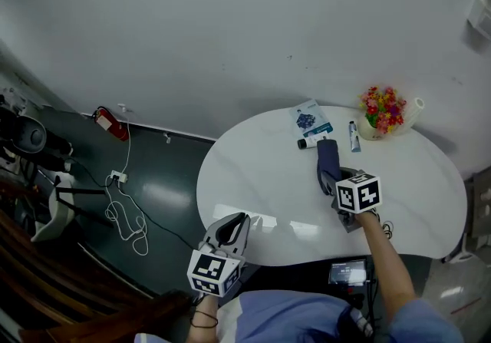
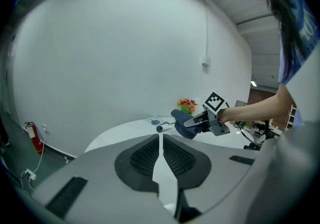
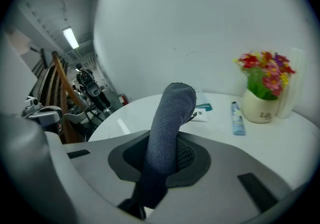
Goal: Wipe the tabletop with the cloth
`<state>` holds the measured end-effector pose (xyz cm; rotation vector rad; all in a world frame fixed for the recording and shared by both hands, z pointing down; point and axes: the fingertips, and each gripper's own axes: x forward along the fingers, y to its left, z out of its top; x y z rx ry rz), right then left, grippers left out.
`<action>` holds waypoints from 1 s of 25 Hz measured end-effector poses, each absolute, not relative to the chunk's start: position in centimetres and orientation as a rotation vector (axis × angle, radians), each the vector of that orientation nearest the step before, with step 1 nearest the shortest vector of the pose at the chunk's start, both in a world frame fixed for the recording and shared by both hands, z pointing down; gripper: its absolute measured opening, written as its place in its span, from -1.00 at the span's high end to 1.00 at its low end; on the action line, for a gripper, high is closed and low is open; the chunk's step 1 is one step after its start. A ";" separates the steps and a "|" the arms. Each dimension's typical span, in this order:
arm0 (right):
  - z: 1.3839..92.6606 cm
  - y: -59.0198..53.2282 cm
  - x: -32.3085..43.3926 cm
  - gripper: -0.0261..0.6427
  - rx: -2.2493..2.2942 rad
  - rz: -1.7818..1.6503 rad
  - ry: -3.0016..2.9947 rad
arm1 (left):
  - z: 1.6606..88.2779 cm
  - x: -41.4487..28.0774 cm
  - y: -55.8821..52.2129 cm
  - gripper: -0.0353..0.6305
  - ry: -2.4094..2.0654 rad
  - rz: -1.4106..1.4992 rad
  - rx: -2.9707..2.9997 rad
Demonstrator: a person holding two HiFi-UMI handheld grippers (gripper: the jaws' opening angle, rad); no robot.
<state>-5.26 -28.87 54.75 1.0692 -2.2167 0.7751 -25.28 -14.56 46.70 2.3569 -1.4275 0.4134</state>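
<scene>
Right gripper (image 3: 165, 154) is out over the white tabletop (image 1: 261, 180), right of centre and on the near half, and its jaws are clamped on the dark blue-grey cloth (image 3: 170, 118). The cloth stands as a thick roll between the pads and pokes out well past the tips toward the far side. From the head view the cloth (image 1: 327, 159) runs away from the right gripper (image 1: 334, 180), its far end just short of a small dark cylinder (image 1: 307, 143) lying on the table. From the left gripper view the cloth (image 2: 184, 122) droops from the jaws in a bunch; whether it touches the surface, I cannot tell.

Over to the left gripper (image 2: 161, 150): jaws drawn together, only a thin slit between the pads, nothing in them. The head view has the left gripper (image 1: 234, 228) at the near-left edge of the table, pointing across it.

On the far side of the table lies a leaflet (image 1: 311, 119), just beyond the dark cylinder. To its right lies a slim tube (image 3: 237, 118), and right of that a pale pot of red and yellow flowers (image 3: 260, 90) stands upright. Off the table to the left, a red fire extinguisher (image 1: 112, 125) lies on the dark floor near the wall, with a white cable (image 1: 126, 215) looping nearer.
</scene>
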 end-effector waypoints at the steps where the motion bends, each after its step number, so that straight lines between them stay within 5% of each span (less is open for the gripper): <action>1: 54.9 -28.9 -7.9 0.70 1.027 0.761 -2.234 | 46.7 -26.7 -14.3 0.84 -1.459 0.407 2.337; 13: 56.1 -23.1 -33.5 0.70 0.527 0.744 -2.389 | 47.5 -36.0 -9.3 0.84 -1.655 0.359 2.149; 25: 60.6 -18.1 -40.2 0.70 0.341 0.751 -2.326 | 48.0 -38.0 -7.6 0.84 -1.688 0.329 2.091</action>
